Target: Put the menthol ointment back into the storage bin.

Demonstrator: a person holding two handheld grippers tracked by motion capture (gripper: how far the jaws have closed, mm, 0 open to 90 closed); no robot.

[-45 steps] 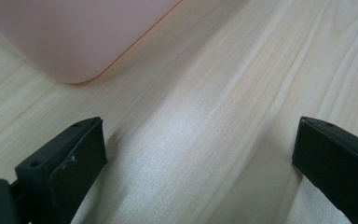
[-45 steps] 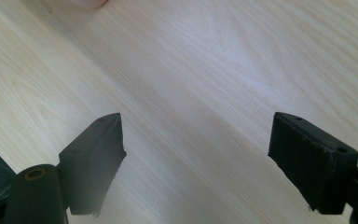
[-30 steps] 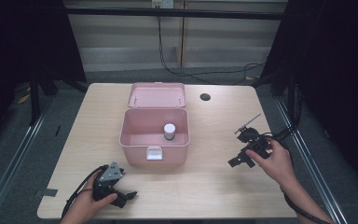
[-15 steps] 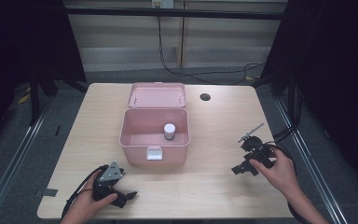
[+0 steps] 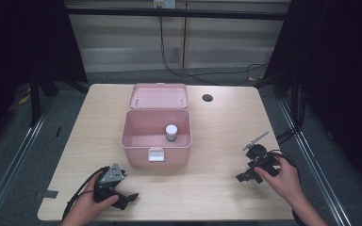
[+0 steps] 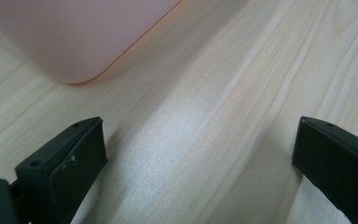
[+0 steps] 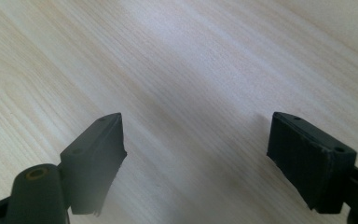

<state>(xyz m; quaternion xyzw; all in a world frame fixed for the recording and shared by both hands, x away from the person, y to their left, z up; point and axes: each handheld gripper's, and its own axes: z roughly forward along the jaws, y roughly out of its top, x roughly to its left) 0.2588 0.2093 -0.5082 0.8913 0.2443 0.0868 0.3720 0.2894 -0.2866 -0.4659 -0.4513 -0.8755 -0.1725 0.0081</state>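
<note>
right tongs (image 5: 243, 178) lower, nearer table edge (image 5: 169, 217)

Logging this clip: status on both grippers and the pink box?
Left gripper open, empty. Right gripper open, empty. Pink box lid up, small white-capped jar inside. Nothing in the way.

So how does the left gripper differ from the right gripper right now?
The left gripper sits near the front left corner of the table, close to the pink box; the right gripper is on the right side, farther from the box. The left gripper carries a grey three-cornered plate on top; the right gripper has a thin rod sticking up instead. Both are black, hand-held, open and hold nothing.
</note>
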